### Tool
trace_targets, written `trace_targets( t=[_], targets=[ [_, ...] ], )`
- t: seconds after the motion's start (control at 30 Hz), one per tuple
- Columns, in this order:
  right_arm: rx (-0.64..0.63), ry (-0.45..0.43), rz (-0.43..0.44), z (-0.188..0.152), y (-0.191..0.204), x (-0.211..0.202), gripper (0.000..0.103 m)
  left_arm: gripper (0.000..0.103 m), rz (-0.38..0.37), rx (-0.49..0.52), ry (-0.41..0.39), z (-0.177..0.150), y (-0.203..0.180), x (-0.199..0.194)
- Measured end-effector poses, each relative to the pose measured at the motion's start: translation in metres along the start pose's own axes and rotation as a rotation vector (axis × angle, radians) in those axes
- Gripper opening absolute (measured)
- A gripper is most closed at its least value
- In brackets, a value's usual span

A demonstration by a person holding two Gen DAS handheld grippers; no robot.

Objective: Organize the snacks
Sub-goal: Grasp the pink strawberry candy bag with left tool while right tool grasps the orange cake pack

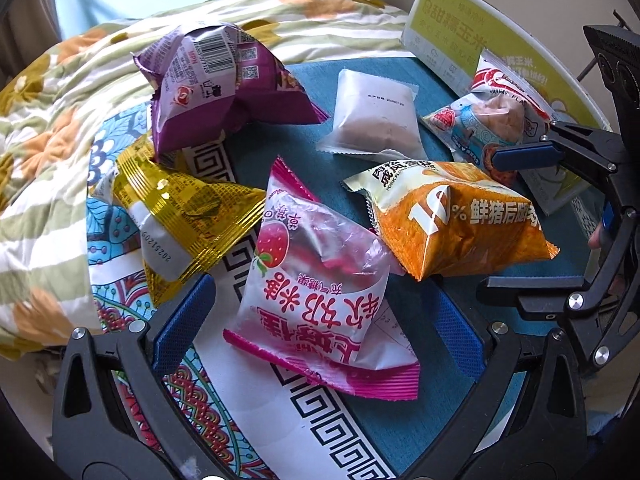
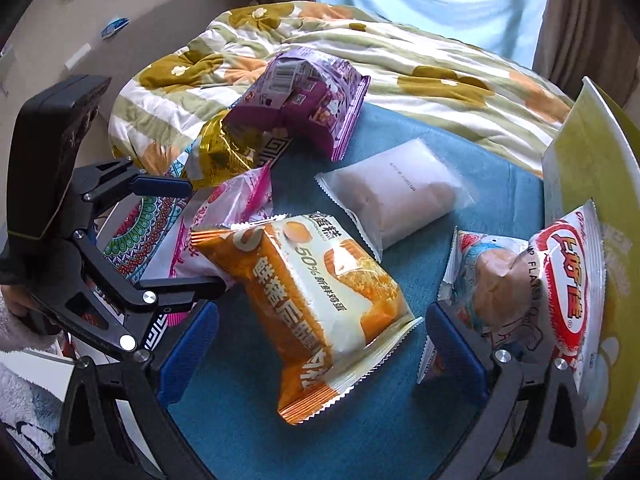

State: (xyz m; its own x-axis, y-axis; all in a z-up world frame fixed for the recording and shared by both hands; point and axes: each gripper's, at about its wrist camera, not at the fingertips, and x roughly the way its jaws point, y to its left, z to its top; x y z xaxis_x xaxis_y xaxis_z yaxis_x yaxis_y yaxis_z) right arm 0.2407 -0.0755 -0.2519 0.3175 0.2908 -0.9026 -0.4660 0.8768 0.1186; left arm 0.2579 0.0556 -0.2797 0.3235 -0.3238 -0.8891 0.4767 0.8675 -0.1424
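Several snack packets lie on a teal cloth (image 1: 280, 148). My left gripper (image 1: 320, 328) is open, its blue pads on either side of the pink strawberry packet (image 1: 316, 280). My right gripper (image 2: 322, 350) is open too, straddling the near end of the orange pork-floss packet (image 2: 320, 300). Each gripper also shows in the other's view: the right gripper (image 1: 520, 220) beside the orange packet (image 1: 460, 220), and the left gripper (image 2: 188, 236) around the pink packet (image 2: 228, 208). Further off lie a purple packet (image 1: 224, 84), a gold packet (image 1: 180, 220), a frosted white packet (image 1: 376, 116) and a red-and-blue shrimp packet (image 2: 520, 280).
A yellow-green carton (image 1: 480, 32) stands on edge at the right, and the shrimp packet (image 1: 488, 116) leans on it. A floral quilt (image 1: 48, 152) bunches up along the left and far sides. A patterned paper mat (image 1: 240, 400) lies under the left packets. A fuzzy sleeve (image 2: 20, 392) shows at the left.
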Motion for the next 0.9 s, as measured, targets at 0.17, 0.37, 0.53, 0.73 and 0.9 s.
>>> trace_targets(
  t=[0.17, 0.37, 0.53, 0.73, 0.9],
  targets=[
    [-0.049, 0.06, -0.019, 0.001, 0.0, 0.012, 0.103, 0.093, 0.004, 0.027, 0.039, 0.003, -0.01, 0.014],
    [-0.09, 0.083, -0.011, 0.003, -0.004, 0.02, 0.103, 0.072, 0.031, 0.014, 0.061, 0.002, -0.011, 0.021],
    [-0.113, 0.082, 0.003, 0.01, -0.003, 0.026, 0.101, 0.058, 0.047, 0.001, 0.063, -0.001, -0.01, 0.016],
    [-0.146, 0.102, 0.027, 0.014, 0.004, 0.036, 0.09, 0.057, 0.061, -0.072, 0.075, -0.013, 0.001, 0.005],
    [-0.155, 0.102, 0.038, 0.015, 0.007, 0.04, 0.089, 0.056, 0.077, -0.113, 0.085, -0.026, 0.008, -0.005]
  ],
)
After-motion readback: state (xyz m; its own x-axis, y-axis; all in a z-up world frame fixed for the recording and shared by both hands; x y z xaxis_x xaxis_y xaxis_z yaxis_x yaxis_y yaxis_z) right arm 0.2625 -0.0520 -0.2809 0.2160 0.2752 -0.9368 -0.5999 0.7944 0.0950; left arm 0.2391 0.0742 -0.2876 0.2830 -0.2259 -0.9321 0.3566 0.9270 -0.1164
